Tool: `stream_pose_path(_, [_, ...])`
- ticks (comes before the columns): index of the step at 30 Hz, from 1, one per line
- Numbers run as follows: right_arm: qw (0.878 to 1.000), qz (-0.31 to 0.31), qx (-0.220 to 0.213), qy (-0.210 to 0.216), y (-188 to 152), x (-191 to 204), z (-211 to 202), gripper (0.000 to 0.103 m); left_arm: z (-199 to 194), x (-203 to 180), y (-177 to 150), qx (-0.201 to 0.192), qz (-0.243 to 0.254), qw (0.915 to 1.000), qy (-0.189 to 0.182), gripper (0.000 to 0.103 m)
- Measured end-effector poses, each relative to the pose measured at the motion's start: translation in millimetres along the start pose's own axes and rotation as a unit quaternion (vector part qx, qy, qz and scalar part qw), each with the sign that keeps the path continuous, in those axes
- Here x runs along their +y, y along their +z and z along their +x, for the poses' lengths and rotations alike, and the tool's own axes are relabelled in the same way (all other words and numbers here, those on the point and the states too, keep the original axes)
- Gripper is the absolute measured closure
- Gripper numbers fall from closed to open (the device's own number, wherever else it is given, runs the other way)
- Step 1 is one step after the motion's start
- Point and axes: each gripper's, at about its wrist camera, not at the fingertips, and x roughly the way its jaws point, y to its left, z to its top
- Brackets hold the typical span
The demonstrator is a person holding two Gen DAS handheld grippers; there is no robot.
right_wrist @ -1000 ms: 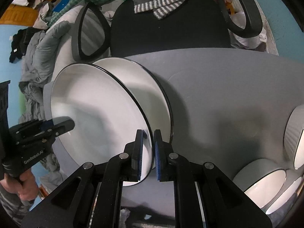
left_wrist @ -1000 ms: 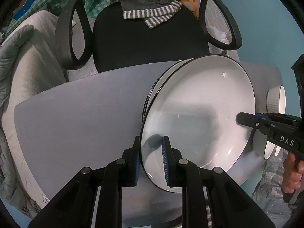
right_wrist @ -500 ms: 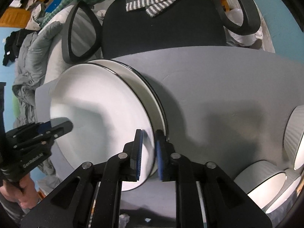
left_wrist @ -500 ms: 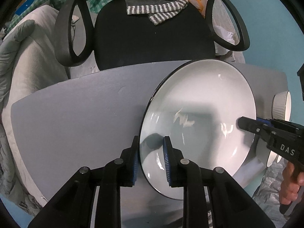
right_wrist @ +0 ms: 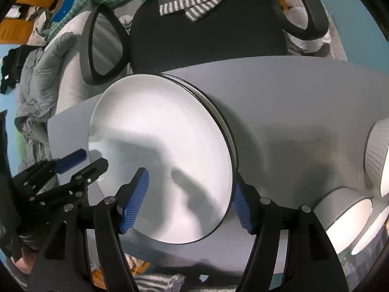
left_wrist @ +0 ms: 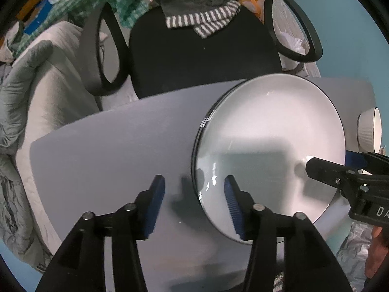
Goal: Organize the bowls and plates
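Plates [left_wrist: 267, 146] stacked; I'm opening left gripper [left_wrist: 194, 204] and right gripper [right_wrist: 189, 199] evenly, pads clearing the rim.

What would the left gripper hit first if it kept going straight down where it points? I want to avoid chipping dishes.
Probably the top plate: its rim lies between the opening fingers of the left gripper; depth is uncertain.

so it's a plain grey table [right_wrist: 304, 102] with a stack of white black-rimmed plates [right_wrist: 165, 146] sitting flat near one side and a few white ribbed bowls [right_wrist: 345, 209] bunched along the opposite edge, well apart from the plates.
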Motion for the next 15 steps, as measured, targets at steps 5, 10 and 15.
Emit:
stream_pose_path(5, [0.999,0.000,-0.023,-0.039,-7.7,2.4,-9.6,0.036,-14.7,1.2,-10.0,-0.016,0.003,0.9998,0.011,0.040])
stream_pose_path(10, [0.999,0.013,-0.046,-0.021,-20.5,5.7,-24.1,0.036,-35.2,-3.9,-25.0,-0.045,0.018,0.9988,0.011,0.032])
stream_pose_path(15, [0.996,0.014,-0.076,-0.039,-41.6,8.0,-40.9,0.036,-55.8,-13.3,-43.9,-0.073,0.046,0.9962,0.011,0.027])
